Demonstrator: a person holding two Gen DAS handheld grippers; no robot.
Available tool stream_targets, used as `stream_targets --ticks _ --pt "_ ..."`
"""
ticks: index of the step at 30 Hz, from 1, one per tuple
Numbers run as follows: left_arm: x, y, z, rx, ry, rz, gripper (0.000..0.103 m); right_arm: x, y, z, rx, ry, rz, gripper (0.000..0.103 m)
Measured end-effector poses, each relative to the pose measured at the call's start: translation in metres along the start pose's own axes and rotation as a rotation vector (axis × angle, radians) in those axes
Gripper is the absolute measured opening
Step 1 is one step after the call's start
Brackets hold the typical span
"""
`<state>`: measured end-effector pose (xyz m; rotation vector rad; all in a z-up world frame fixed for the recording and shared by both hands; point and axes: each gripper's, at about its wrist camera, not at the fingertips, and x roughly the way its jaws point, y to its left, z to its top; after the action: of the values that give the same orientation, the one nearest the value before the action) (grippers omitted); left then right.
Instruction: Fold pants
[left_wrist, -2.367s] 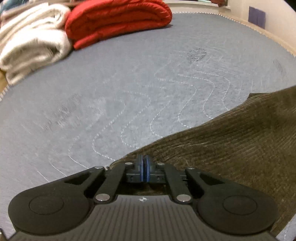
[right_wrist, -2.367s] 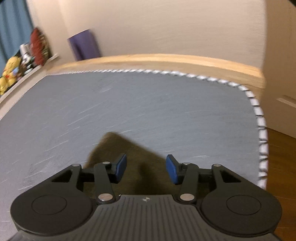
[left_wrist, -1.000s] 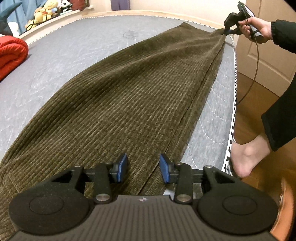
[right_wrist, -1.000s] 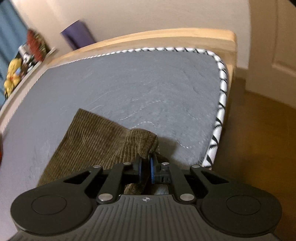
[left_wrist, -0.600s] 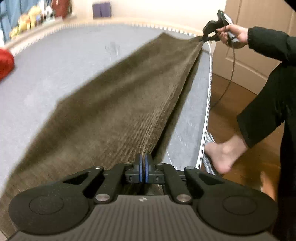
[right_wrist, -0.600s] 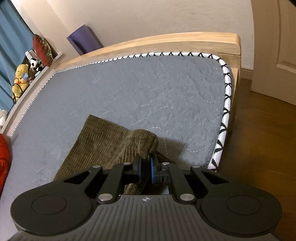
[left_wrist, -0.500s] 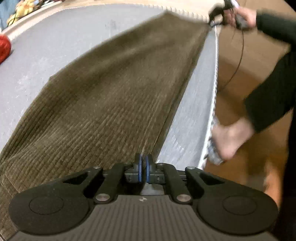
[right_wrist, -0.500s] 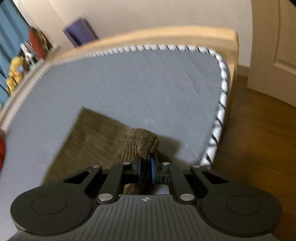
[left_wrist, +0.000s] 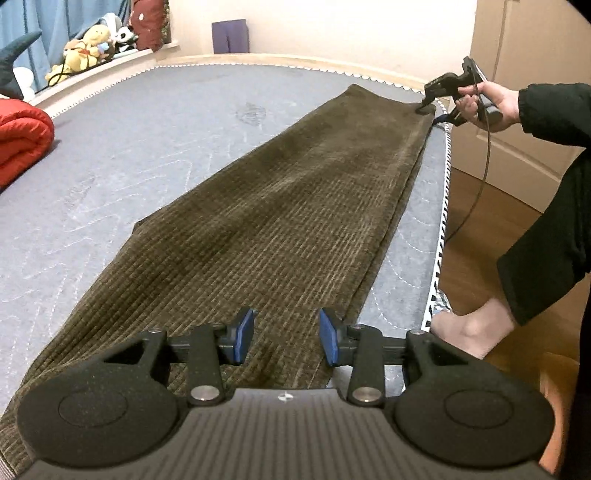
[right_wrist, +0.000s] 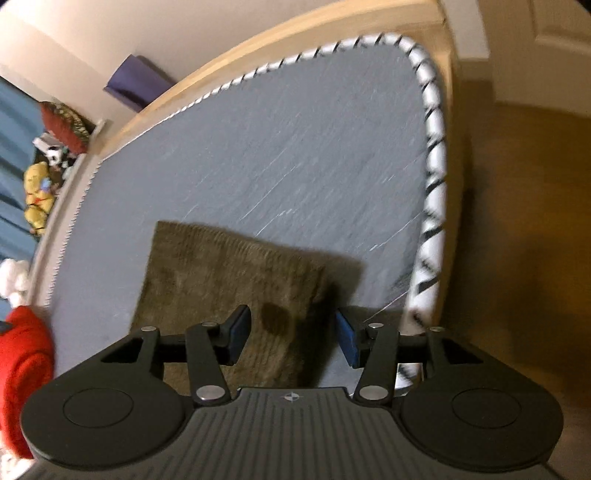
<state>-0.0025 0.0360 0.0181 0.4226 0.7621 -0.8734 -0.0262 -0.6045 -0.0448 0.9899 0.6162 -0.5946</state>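
Brown corduroy pants (left_wrist: 280, 206) laid out flat on the grey mattress (left_wrist: 147, 140), near its right-hand edge with the black-and-white piping (left_wrist: 439, 236). Stretched long, presumably to smooth the cloth and square the legs one over the other before any fold.

Long axis running from the left tool (left_wrist: 286, 339) in the near foreground away to the right tool (left_wrist: 430, 105) at the far corner of the bed; wide end near, narrow hem end far, the whole lying roughly parallel to the bed's side edge.

Left tool: jaws opening, blue pads clear of the cloth on both sides, corduroy lying under the gap but not pinched. Right tool (right_wrist: 291, 332) likewise opening in its own blurred view, the hem corner below and between the pads, not gripped. Held in a hand (left_wrist: 487, 103) with a dark sleeve (left_wrist: 554, 107), cable hanging down.

Both ends let go together, likely because the straightening is judged done and the cloth can rest where it lies.

Off to the side, well apart: a red blanket (left_wrist: 22, 140) and soft toys (left_wrist: 85, 48) on the ledge.
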Motion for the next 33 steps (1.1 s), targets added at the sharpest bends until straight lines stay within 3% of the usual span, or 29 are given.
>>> stream_targets --ticks 6,8,12,14,16,19,23,24,27,29,30,33 --pt "-0.009 0.013 0.006 -0.080 -0.049 0.053 0.043 0.004 0.006 -0.007 0.004 -0.058 -0.029 0.050" --pt "-0.012 0.023 0.008 -0.147 -0.072 0.080 0.045 0.004 0.007 -0.008 0.000 -0.078 -0.058 0.028" --pt "-0.025 0.050 0.010 -0.312 -0.127 0.165 0.046 -0.007 0.020 -0.011 0.005 -0.120 -0.057 0.018" --pt "-0.034 0.065 0.010 -0.391 -0.160 0.216 0.046 -0.025 0.048 -0.014 -0.070 -0.179 -0.049 0.017" --pt "-0.044 0.080 0.009 -0.473 -0.187 0.260 0.046 -0.050 0.090 -0.026 -0.218 -0.250 -0.035 0.017" --pt "-0.055 0.099 0.008 -0.562 -0.212 0.311 0.046 -0.098 0.170 -0.072 -0.578 -0.354 0.011 0.016" --pt "-0.063 0.111 0.008 -0.610 -0.212 0.351 0.046 -0.150 0.247 -0.192 -1.058 -0.435 0.185 0.017" --pt "-0.064 0.111 0.008 -0.612 -0.210 0.355 0.046 -0.159 0.260 -0.237 -1.194 -0.431 0.251 0.017" --pt "-0.062 0.107 0.009 -0.615 -0.185 0.351 0.046 -0.162 0.272 -0.347 -1.482 -0.333 0.401 0.017" --pt "-0.063 0.106 0.012 -0.621 -0.168 0.334 0.049 -0.140 0.265 -0.421 -1.674 -0.116 0.473 0.021" --pt "-0.064 0.104 0.013 -0.625 -0.163 0.326 0.056 -0.130 0.260 -0.448 -1.749 -0.016 0.475 0.021" --pt "-0.070 0.098 0.018 -0.632 -0.163 0.317 0.068 -0.107 0.242 -0.493 -1.810 0.257 0.479 0.023"
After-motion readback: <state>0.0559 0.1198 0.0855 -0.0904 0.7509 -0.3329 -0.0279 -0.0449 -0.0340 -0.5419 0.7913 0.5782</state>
